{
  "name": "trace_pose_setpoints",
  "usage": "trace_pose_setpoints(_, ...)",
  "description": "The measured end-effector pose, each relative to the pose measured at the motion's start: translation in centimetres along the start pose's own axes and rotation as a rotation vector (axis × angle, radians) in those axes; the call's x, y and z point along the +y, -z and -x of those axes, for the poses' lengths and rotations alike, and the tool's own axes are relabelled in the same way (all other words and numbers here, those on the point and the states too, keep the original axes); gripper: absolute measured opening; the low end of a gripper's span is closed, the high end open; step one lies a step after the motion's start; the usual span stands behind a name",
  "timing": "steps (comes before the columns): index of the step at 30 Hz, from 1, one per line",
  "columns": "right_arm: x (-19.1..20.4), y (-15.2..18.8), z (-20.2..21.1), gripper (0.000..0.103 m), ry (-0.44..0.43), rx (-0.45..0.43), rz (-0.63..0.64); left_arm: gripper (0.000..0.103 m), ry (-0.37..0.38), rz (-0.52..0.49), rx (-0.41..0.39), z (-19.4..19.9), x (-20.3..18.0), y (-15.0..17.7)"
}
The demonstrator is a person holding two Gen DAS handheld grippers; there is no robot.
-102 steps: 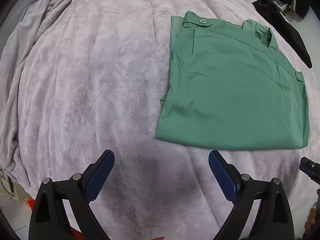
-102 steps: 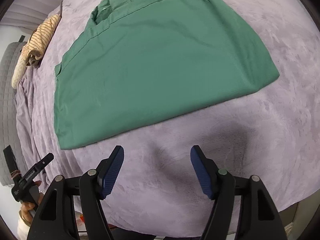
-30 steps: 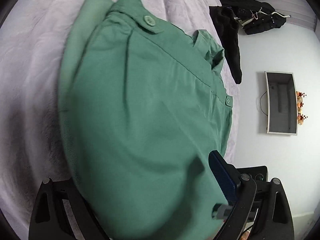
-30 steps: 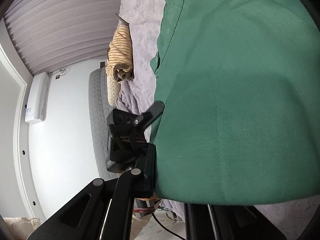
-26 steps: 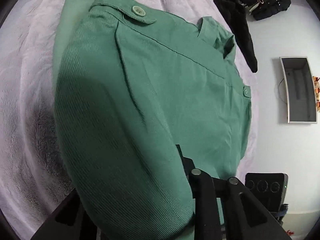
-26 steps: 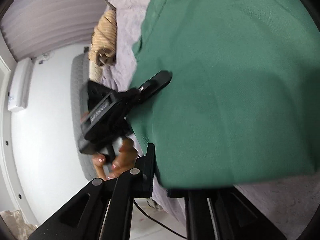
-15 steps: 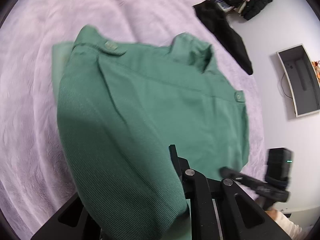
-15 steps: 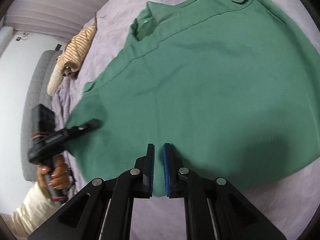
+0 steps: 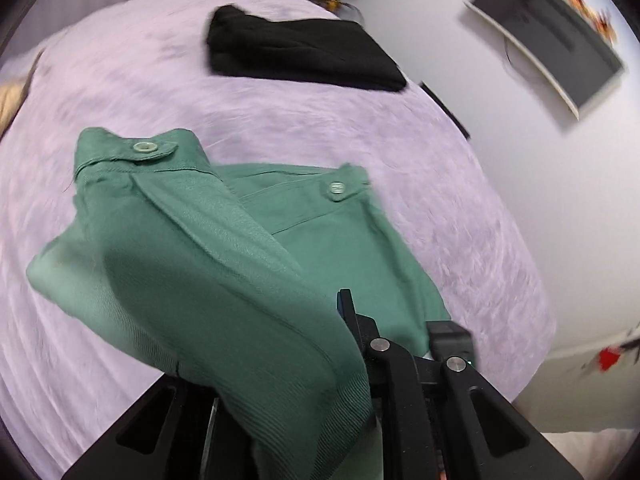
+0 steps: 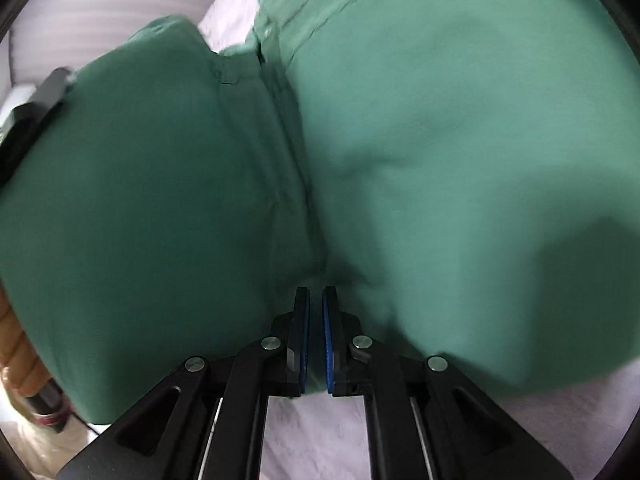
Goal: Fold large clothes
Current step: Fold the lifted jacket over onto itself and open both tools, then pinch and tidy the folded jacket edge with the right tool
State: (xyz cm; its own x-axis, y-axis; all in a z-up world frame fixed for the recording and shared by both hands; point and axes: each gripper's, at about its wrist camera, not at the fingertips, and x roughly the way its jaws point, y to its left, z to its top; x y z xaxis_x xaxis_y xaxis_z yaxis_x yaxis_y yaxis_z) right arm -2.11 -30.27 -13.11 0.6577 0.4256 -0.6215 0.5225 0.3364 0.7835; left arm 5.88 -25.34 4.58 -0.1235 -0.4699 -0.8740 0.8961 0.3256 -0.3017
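A green buttoned garment (image 9: 224,264) lies partly folded on the lilac bedspread (image 9: 120,92). My left gripper (image 9: 332,320) is shut on the garment's near edge and holds that side lifted; cloth drapes over and hides its left finger. In the right wrist view the green garment (image 10: 440,140) fills the frame, creased down the middle. My right gripper (image 10: 315,300) is shut on its near edge. The other gripper's black body (image 10: 32,108) shows at the far left.
A folded black garment (image 9: 296,52) lies on the far side of the bed. A wall-mounted screen (image 9: 548,40) hangs on the white wall at the right. The bed's right edge (image 9: 520,240) drops off near the wall.
Both grippers closed on the garment's near edge, lifted it and carried it across. The left side now folds over toward the right, and the garment bunches with a centre crease.
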Motion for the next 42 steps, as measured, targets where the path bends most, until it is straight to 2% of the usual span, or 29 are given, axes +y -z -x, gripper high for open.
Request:
trace_pose_setpoints(3,-2.6,-0.1,4.3,0.008,-0.056,-0.069,-0.064,0.017,-0.067,-0.095,0.059,-4.7,-4.8,-1.8)
trace_pose_setpoints(5,-5.2,-0.1,7.0,0.008,-0.075,-0.118,-0.118,0.017,-0.111,-0.108,0.107,-8.6,-6.9,-2.3)
trace_pose_setpoints(7,-7.8,0.0,8.8,0.009,-0.095,-0.146,-0.179,0.026,-0.156,-0.110,0.152,-12.1,-8.2,-2.2)
trace_pose_setpoints(8,-9.1,0.1,9.4,0.009,-0.095,-0.152,-0.211,0.035,-0.164,-0.105,0.169,-13.7,-8.8,-2.0)
trace_pose_setpoints(9,-10.4,0.3,9.9,0.011,-0.101,-0.155,-0.244,0.043,-0.165,-0.099,0.176,-14.6,-9.2,-1.8)
trace_pose_setpoints(10,-11.6,0.5,10.3,0.011,-0.118,-0.159,-0.274,0.045,-0.143,-0.093,0.179,-15.3,-9.7,-1.6)
trace_pose_setpoints(11,-12.3,0.7,10.5,0.011,-0.134,-0.164,-0.293,0.046,-0.112,-0.089,0.183,-15.8,-10.3,-1.4)
trace_pose_setpoints(14,-13.7,1.1,11.3,0.011,-0.173,-0.176,-0.322,0.068,-0.117,-0.121,0.171,-16.6,-11.8,-1.3)
trace_pose_setpoints(15,-13.9,1.2,11.5,0.011,-0.176,-0.177,-0.324,0.068,-0.106,-0.129,0.160,-16.6,-12.2,-1.3)
trace_pose_setpoints(17,-14.0,1.4,11.8,0.011,-0.174,-0.175,-0.323,0.070,-0.094,-0.128,0.160,-16.5,-12.6,-1.2)
trace_pose_setpoints(18,-14.0,1.3,12.0,0.011,-0.167,-0.175,-0.320,0.081,-0.086,-0.123,0.155,-16.2,-12.6,-1.1)
trace_pose_setpoints(19,-13.8,1.0,12.0,0.011,-0.158,-0.176,-0.319,0.088,-0.074,-0.116,0.142,-15.8,-12.5,-1.1)
trace_pose_setpoints(20,-13.3,0.8,11.8,0.011,-0.149,-0.179,-0.317,0.093,-0.063,-0.107,0.117,-15.2,-12.4,-1.1)
trace_pose_setpoints(21,-13.1,0.8,12.0,0.013,-0.134,-0.183,-0.315,0.093,-0.052,-0.101,0.089,-14.5,-12.3,-1.0)
trace_pose_setpoints(23,-12.6,1.3,12.3,0.036,-0.126,-0.201,-0.306,0.095,-0.043,-0.083,0.049,-12.8,-11.7,-0.7)
trace_pose_setpoints(24,-12.4,1.3,12.7,0.058,-0.124,-0.214,-0.302,0.103,-0.045,-0.070,0.031,-11.8,-11.1,-0.5)
trace_pose_setpoints(25,-12.1,1.3,13.1,0.068,-0.127,-0.228,-0.295,0.103,-0.051,-0.057,0.005,-10.7,-10.4,-0.3)
trace_pose_setpoints(26,-11.8,1.2,13.4,0.069,-0.124,-0.237,-0.289,0.103,-0.063,-0.041,-0.018,-9.8,-9.6,-0.4)
trace_pose_setpoints(30,-10.4,1.7,14.8,0.069,-0.043,-0.266,-0.258,0.103,-0.184,0.031,-0.056,-6.8,-5.2,1.0)
trace_pose_setpoints(32,-8.5,1.7,15.7,0.070,0.036,-0.283,-0.210,0.103,-0.248,0.058,-0.049,-5.6,-3.1,2.9)
trace_pose_setpoints(34,-7.2,1.8,16.7,0.077,0.108,-0.299,-0.136,0.103,-0.296,0.083,-0.023,-4.7,-1.5,5.4)
trace_pose_setpoints(35,-6.2,1.8,16.9,0.082,0.133,-0.304,-0.096,0.103,-0.310,0.092,-0.005,-4.5,-1.0,6.7)
trace_pose_setpoints(39,-1.7,0.4,14.4,0.082,0.295,-0.252,0.063,0.103,-0.310,0.081,0.098,-5.5,-1.1,11.4)
trace_pose_setpoints(42,-0.3,-0.1,11.9,0.082,0.372,-0.204,0.121,0.103,-0.293,0.034,0.129,-7.2,-3.0,13.3)
